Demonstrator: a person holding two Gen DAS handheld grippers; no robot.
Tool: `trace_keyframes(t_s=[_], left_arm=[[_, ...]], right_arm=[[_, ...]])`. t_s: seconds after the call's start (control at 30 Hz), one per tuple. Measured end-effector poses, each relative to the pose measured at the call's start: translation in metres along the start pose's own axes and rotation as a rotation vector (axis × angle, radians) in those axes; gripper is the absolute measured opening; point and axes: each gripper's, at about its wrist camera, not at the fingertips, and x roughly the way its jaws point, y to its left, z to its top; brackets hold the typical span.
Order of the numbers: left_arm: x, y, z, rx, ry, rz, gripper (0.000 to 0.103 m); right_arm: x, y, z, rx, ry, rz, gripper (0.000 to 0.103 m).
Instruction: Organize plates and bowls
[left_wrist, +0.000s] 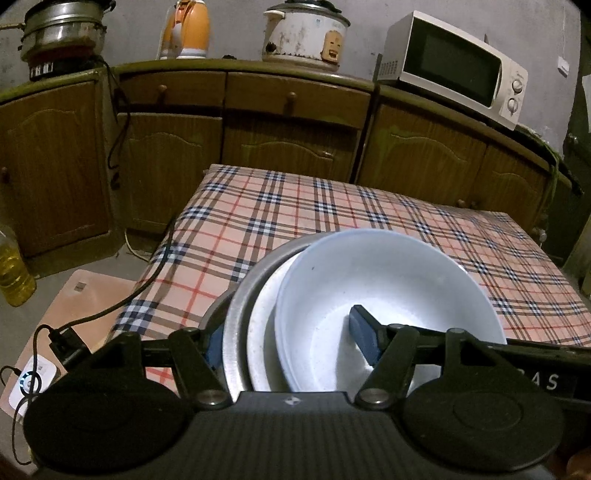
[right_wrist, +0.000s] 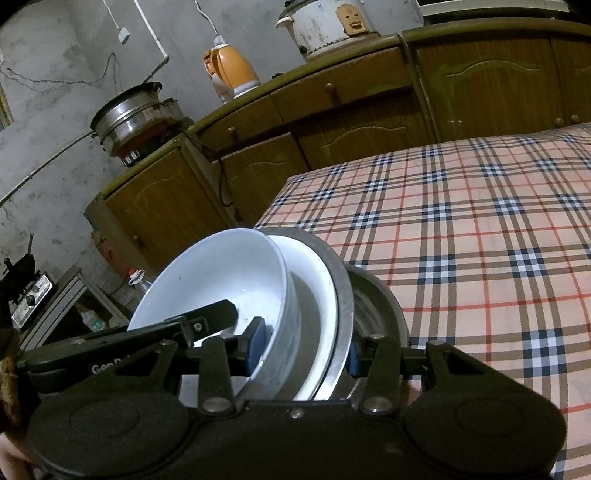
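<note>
nested bowls (left_wrist: 369, 295) pinched at opposite rims by left gripper (left_wrist: 288, 343), right gripper (right_wrist: 306, 345); seemingly above checked table (right_wrist: 480, 221).

A home kitchen is showing itself — rice cooker (left_wrist: 306, 33), microwave (left_wrist: 456, 66) and kettle (left_wrist: 188, 31) sitting along wooden cabinets (left_wrist: 291, 122).

Plaid-clothed table (left_wrist: 332, 221), dish stack (left_wrist: 332, 295) above.

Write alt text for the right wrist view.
The right gripper clamps a tilted stack of dishes, a white bowl nested in a metal plate, at its near rim above a plaid tablecloth. The left gripper reaches into the bowl; wooden cabinets stand behind.
</note>
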Motion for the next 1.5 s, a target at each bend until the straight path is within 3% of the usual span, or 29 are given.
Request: trace_keyframes(t_s=[0.4,0.5,0.57,1.5], left_arm=[[0.008,-0.001,-0.001,0.01,0.009,0.006,0.068],[0.012,-0.007,-0.003,0.055,0.013,0.042,0.067],[0.017,-0.003,-0.003,0.023,0.028,0.029,0.067],[0.022,0.006,0.006,0.021,0.012,0.067,0.067]], right_arm=[[0.007,-0.005,-0.001,0.003,0.007,0.001,0.054],[0.01,-0.001,-0.003,-0.053,-0.004,-0.02,0.054],[0.014,-0.008,-0.003,0.023,0.0,-0.005,0.054],[0.04,-0.014,0.001,0.057,0.02,0.023,0.054]])
